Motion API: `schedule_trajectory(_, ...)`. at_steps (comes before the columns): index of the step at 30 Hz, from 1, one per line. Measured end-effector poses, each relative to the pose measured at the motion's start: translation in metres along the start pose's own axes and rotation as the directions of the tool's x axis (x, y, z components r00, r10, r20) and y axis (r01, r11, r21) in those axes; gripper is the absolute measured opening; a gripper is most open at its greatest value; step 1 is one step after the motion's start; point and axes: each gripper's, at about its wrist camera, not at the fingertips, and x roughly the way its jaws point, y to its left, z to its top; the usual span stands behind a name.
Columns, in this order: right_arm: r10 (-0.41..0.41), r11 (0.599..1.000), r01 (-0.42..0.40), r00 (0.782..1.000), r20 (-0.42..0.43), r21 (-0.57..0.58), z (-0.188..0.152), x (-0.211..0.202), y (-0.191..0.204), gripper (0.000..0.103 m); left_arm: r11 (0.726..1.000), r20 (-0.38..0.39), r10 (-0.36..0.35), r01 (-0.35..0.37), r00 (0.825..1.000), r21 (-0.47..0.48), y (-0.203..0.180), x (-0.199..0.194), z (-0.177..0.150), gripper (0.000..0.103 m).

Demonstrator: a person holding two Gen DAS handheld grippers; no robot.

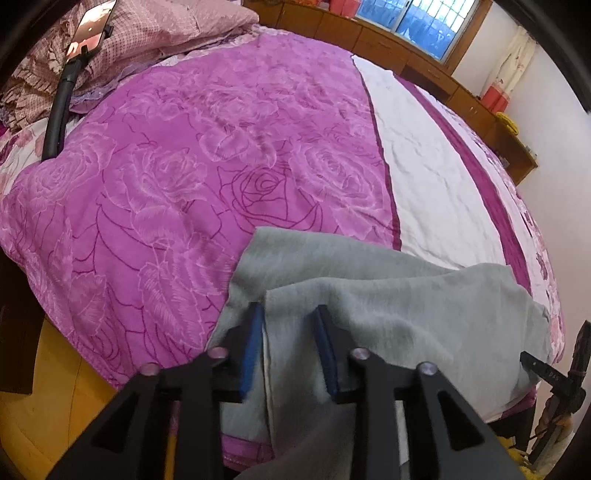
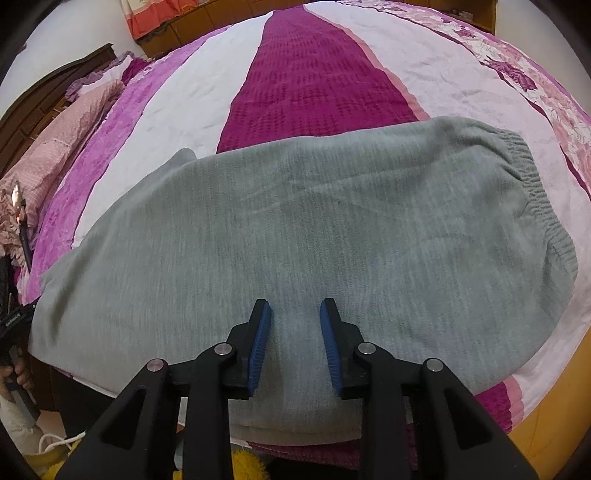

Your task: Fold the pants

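Grey pants (image 2: 314, 229) lie flat across the near edge of the bed, elastic waistband (image 2: 535, 192) at the right, legs running left. In the left wrist view the leg end (image 1: 388, 295) lies in two overlapping layers, with an upper layer's edge between the fingers. My left gripper (image 1: 290, 314) is open, its blue pads either side of that fabric edge. My right gripper (image 2: 295, 308) is open just above the pants' near edge, holding nothing.
The bed carries a purple rose-pattern blanket (image 1: 184, 166) and a white and magenta striped cover (image 2: 314, 81). Pink pillows (image 1: 140, 33) and a phone on a stand (image 1: 92, 29) are at the head. A wooden cabinet (image 1: 424, 62) runs along the far wall. Yellow floor (image 1: 44, 387) lies beside the bed.
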Motion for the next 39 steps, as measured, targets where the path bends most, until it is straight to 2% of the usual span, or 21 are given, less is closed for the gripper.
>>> schedule_trajectory(1, 0.002, 1.0, -0.002, 1.0, 0.001, 0.002, 0.0, -0.001, -0.001, 0.022, 1.0, -0.001, -0.006, 0.006, 1.0, -0.001, 0.0, 0.0, 0.0, 0.005)
schedule_trajectory(4, 0.008, 1.0, -0.008, 1.0, 0.001, 0.004, -0.001, -0.001, -0.001, 0.022, 1.0, 0.023, -0.014, 0.014, 1.0, -0.004, -0.001, -0.011, 0.004, 0.005)
schedule_trajectory(7, 0.012, 1.0, -0.012, 1.0, 0.001, 0.009, -0.002, -0.002, -0.003, 0.022, 0.999, 0.104, 0.018, -0.023, 0.994, 0.04, -0.009, -0.031, 0.013, 0.005)
schedule_trajectory(10, 0.006, 1.0, -0.006, 1.0, 0.002, 0.004, -0.001, -0.002, -0.002, 0.022, 0.995, 0.143, 0.037, -0.05, 0.989, 0.084, -0.014, -0.04, 0.024, 0.005)
schedule_trajectory(15, 0.004, 1.0, -0.004, 1.0, 0.002, 0.001, -0.001, -0.002, -0.001, 0.022, 0.991, 0.088, 0.065, -0.075, 0.994, 0.113, -0.011, -0.014, 0.039, 0.005)
schedule_trajectory(19, 0.002, 1.0, -0.002, 1.0, 0.003, 0.001, -0.002, -0.002, -0.001, 0.022, 0.986, 0.037, 0.102, -0.106, 0.994, 0.126, -0.007, 0.013, 0.039, 0.005)
schedule_trajectory(23, -0.019, 0.999, 0.019, 1.0, -0.012, -0.034, 0.001, -0.002, 0.004, 0.022, 0.99, 0.033, 0.093, -0.096, 0.995, 0.102, -0.002, 0.018, 0.035, 0.005)
schedule_trajectory(25, -0.038, 0.996, 0.036, 0.999, -0.024, -0.081, 0.007, -0.006, 0.012, 0.022, 0.991, 0.043, 0.087, -0.09, 0.995, 0.097, -0.002, 0.013, 0.034, 0.005)
schedule_trajectory(30, 0.001, 0.975, 0.001, 1.0, 0.011, -0.221, 0.033, -0.015, 0.047, 0.024, 0.992, 0.064, 0.082, -0.088, 0.995, 0.092, -0.004, 0.005, 0.033, 0.005)
schedule_trajectory(32, 0.046, 0.965, -0.043, 0.999, 0.007, -0.26, 0.047, -0.01, 0.064, 0.032, 0.992, 0.068, 0.085, -0.09, 0.994, 0.088, -0.005, 0.005, 0.033, 0.005)
schedule_trajectory(34, 0.101, 0.947, -0.096, 0.995, -0.001, -0.307, 0.064, 0.001, 0.083, 0.034, 0.993, 0.071, 0.083, -0.089, 0.994, 0.078, -0.005, 0.005, 0.032, 0.005)
schedule_trajectory(39, 0.114, 0.926, -0.099, 0.993, 0.021, -0.365, 0.101, 0.032, 0.116, 0.034, 0.996, 0.081, 0.068, -0.073, 0.994, 0.058, -0.003, 0.0, 0.031, 0.005)
